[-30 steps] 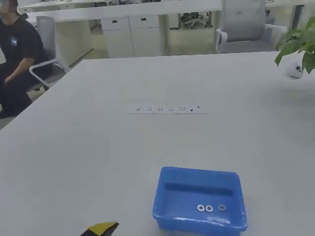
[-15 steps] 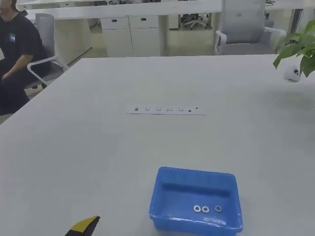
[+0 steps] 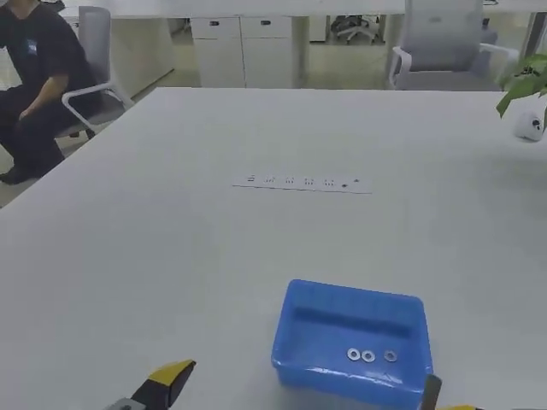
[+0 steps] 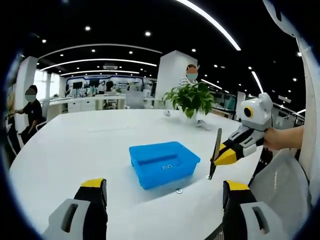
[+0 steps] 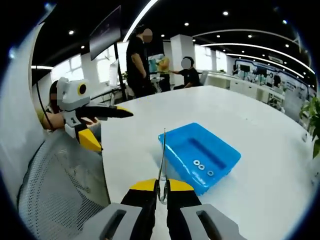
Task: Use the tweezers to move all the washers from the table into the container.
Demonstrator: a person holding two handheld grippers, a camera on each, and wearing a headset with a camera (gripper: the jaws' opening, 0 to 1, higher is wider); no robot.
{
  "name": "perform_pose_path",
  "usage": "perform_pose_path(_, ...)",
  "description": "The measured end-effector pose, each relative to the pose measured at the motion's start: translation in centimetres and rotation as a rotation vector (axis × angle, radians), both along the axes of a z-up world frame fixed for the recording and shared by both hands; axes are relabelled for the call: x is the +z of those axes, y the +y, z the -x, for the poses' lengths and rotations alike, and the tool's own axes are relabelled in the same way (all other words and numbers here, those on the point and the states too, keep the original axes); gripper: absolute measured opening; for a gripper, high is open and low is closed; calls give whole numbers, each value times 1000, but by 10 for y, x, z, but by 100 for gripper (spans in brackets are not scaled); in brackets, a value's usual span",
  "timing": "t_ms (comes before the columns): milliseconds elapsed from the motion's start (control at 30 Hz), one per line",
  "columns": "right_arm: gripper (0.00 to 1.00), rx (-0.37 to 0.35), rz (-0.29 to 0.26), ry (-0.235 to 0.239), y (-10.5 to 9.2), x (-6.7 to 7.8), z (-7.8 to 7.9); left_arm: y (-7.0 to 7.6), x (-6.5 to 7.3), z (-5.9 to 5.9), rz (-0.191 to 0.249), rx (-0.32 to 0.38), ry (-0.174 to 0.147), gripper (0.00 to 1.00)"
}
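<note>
The right tool [image 5: 162,186] is squeezing the tweezers [image 5: 162,155] tight between its jaws. The tweezers are sticking straight out in front of it. Their tip is pointing at the desk [image 5: 250,115] just beside the blue container [image 5: 206,145], on the side by the desk's near edge, where the person is.

Three washers [image 5: 203,167] are lying in a row inside the container, close to that same wall. In the left gripper view, one more washer [image 4: 179,190] is lying on the desk just outside the container. It is near the tip of the tweezers but not touching it.

The left tool [image 4: 163,185] is open wide and holding nothing. It is hanging by the desk's near edge, well apart from the container.
</note>
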State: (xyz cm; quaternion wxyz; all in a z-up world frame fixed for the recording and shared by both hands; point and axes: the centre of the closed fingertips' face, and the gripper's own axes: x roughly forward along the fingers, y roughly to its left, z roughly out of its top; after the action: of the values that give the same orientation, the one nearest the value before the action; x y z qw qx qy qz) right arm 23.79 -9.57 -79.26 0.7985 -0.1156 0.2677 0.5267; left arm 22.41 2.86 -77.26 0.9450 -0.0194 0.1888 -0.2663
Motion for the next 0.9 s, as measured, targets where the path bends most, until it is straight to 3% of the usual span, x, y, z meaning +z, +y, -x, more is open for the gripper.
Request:
perform_pose_path(167, 3, -15, 3, -11, -3, 6, -4, 5, 1, -2, 5, 26, -6, 99)
perform_pose_path(300, 3, -28, -8, -16, -6, 12, -8, 7, -1, -2, -38, 22, -11, 98)
perform_pose_path(433, 3, -35, -19, -23, -6, 20, -14, 10, 0, -3, -10, 39, -6, 97)
perform_pose_path(567, 3, -40, -49, -25, -2, 32, -21, 10, -2, -2, -21, 38, 0, 97)
perform_pose_path(667, 3, -95, -127, 25, 4, 45, -33, 9, -4, -1, -31, 28, 6, 96)
perform_pose_path(800, 3, -134, -267, 72, 13, 68, -49, 11, -1, -1, -45, 33, -12, 95)
perform_pose_path(900, 3, -163, -324, 95, 17, 75, -62, 13, 1, -1, -38, 43, -23, 96)
